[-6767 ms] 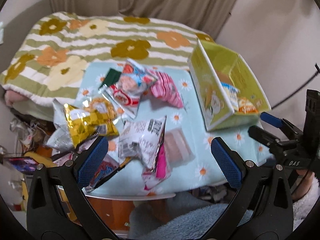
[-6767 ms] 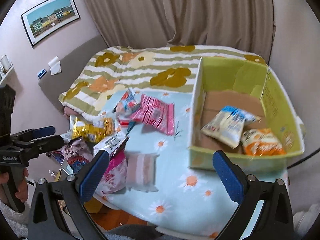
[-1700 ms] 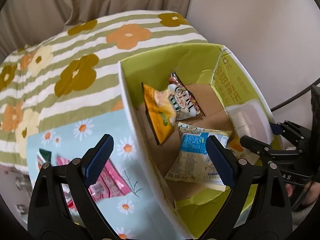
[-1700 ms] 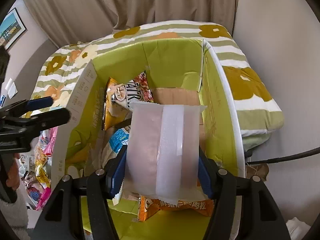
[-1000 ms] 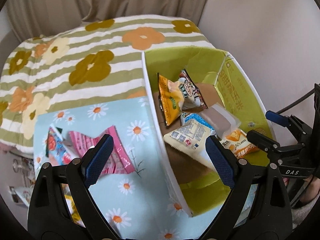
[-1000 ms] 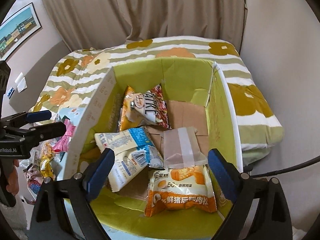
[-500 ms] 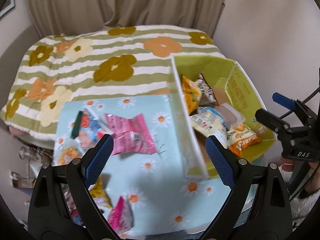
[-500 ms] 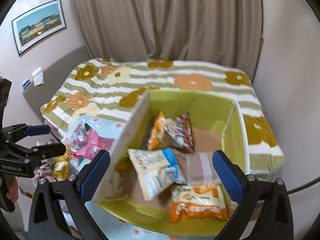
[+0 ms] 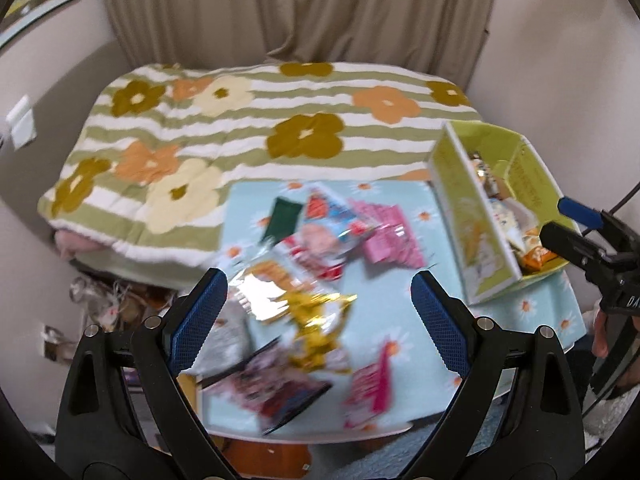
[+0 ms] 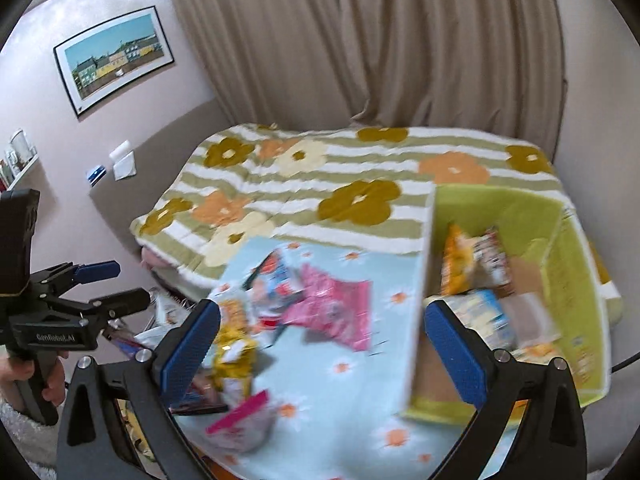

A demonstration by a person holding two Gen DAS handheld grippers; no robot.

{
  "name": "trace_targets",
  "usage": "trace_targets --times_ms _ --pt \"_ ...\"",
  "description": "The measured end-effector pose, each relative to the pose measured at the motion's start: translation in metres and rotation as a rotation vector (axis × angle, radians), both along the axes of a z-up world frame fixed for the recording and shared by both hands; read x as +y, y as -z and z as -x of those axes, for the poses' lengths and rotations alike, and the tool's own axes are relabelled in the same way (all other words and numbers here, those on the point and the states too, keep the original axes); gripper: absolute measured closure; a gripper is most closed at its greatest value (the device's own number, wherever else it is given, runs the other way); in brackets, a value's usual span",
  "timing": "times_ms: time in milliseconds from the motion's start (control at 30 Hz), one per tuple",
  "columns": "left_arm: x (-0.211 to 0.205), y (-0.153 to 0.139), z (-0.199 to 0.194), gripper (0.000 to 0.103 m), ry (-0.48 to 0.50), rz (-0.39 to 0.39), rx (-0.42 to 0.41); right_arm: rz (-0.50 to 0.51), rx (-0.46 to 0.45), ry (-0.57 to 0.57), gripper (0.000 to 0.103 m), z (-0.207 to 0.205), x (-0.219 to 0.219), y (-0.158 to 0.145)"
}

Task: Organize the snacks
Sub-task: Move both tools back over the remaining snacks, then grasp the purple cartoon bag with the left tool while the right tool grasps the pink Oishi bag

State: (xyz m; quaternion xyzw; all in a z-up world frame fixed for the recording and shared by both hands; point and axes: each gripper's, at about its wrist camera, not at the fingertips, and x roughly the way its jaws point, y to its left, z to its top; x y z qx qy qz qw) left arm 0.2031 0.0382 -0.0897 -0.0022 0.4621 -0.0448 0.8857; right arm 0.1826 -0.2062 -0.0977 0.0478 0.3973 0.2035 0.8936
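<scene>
Green cardboard forms the box (image 10: 568, 280), which stands at the right side of a pale blue daisy-print tablecloth (image 9: 384, 304) and holds several snack packets (image 10: 476, 264), among them an orange one and a blue-and-white one; individual labels are blurred. The loose snacks lie on the cloth to the left of the box: a pink packet (image 9: 390, 232) nearest the box wall, a red-and-blue packet (image 9: 328, 220) just beside it, a gold foil packet (image 9: 316, 312) nearer the camera, and a further pink packet (image 9: 370, 390) near the table's front edge. The left gripper (image 9: 318, 322) is above these loose packets with its blue-padded fingers (image 9: 198, 322) spread wide and nothing between them. The right gripper (image 10: 322, 354) is over the boundary between cloth and box, its fingers (image 10: 454, 354) likewise spread wide and empty. A striped floral blanket (image 9: 248, 136) covers the surface behind the table, with a beige curtain (image 10: 360, 40) behind it and a framed picture (image 10: 114, 58) on the left wall.
</scene>
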Motion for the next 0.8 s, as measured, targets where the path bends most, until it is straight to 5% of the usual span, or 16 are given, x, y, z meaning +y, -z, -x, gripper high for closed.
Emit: trace_targets --times_ms 400,567,800 --pt "0.097 0.07 0.051 0.01 -0.109 0.095 0.123 -0.034 0.18 0.034 0.001 0.039 0.077 0.077" --pt "0.104 0.113 0.066 0.01 -0.149 0.161 0.171 -0.028 0.293 0.025 0.001 0.053 0.09 0.125" --pt "0.089 0.161 0.071 0.011 -0.151 0.209 0.226 -0.002 0.327 -0.025 0.001 0.07 0.105 0.164"
